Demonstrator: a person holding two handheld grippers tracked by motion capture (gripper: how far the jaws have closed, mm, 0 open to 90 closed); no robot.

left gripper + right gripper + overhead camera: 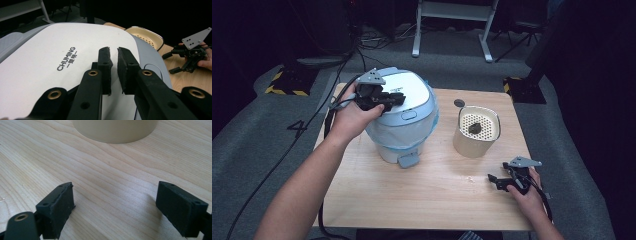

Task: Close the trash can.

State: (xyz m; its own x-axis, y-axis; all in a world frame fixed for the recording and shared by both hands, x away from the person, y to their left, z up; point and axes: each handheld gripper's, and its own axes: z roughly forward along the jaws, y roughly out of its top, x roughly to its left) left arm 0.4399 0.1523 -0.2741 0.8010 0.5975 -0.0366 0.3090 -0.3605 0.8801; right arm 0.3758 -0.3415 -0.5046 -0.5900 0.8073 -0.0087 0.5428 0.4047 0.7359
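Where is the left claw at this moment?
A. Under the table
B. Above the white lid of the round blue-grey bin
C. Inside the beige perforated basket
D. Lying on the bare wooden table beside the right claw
B: the left claw, its jaws nearly shut with nothing between them, sits over the white lid of the round blue-grey bin, well apart from the beige perforated basket.

**Colours on my table**

My left gripper (113, 53) is black with brass-coloured rivets, over the white lid (50, 57) with dark grey lettering, edged pale blue-grey; my right gripper (504, 181) is black too, its plate grey; the cup (476, 131) is cream, its inside dotted with holes; the table (437, 190) is pale grained wood.
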